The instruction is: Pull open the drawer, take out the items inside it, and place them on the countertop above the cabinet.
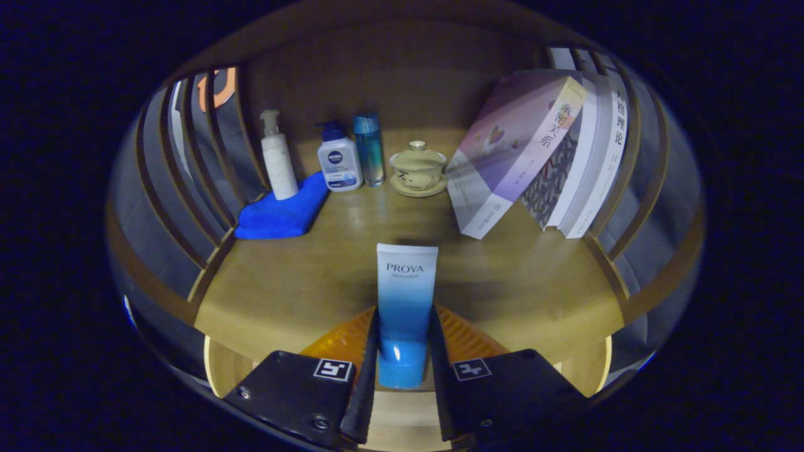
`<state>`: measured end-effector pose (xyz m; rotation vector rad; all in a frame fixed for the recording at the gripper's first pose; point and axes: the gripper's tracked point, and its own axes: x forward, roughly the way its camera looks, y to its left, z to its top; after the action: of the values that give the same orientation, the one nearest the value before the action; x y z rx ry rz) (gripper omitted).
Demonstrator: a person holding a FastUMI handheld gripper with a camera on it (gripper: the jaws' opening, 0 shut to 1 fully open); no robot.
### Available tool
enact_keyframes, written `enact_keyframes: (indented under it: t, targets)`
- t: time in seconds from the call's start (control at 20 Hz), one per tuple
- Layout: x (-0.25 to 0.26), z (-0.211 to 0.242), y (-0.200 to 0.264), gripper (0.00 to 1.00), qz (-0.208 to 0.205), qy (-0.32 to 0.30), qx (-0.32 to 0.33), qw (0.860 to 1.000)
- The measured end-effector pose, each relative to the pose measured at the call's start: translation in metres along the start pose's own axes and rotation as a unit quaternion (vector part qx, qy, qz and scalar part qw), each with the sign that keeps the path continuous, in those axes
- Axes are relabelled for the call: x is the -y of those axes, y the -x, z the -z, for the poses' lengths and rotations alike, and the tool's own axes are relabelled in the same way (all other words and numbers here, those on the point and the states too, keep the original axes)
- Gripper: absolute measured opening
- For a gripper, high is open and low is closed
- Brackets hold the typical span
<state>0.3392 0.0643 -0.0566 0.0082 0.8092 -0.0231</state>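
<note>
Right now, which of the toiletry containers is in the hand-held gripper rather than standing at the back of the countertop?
The white-to-blue cosmetic tube, clamped between the hand-held gripper fingers; the other bottles stand beyond it by the back wall.

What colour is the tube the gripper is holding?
The tube, held in the gripper, is white at its far end, fading to blue; gripper view.

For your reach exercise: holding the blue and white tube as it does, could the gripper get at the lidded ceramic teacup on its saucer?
Probably not yet. The gripper is shut on the blue and white tube, so its fingers are occupied. The wooden countertop between it and the lidded ceramic teacup looks free.
</note>
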Motion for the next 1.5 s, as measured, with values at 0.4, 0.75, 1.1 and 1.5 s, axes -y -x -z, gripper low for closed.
enact_keyframes:
  t: [0.4, 0.75, 1.1, 1.5]
  targets:
    - [0.006, -0.016, 0.014, 0.59, 0.011, 0.001, 0.077, 0.997]
    - [0.011, -0.012, 0.095, 0.78, 0.016, 0.022, 0.201, 0.979]
    - [-0.017, 0.043, 0.169, 0.94, -0.021, 0.047, 0.293, 0.955]
    - [-0.025, 0.125, 0.213, 1.00, -0.026, 0.063, 0.376, 0.924]
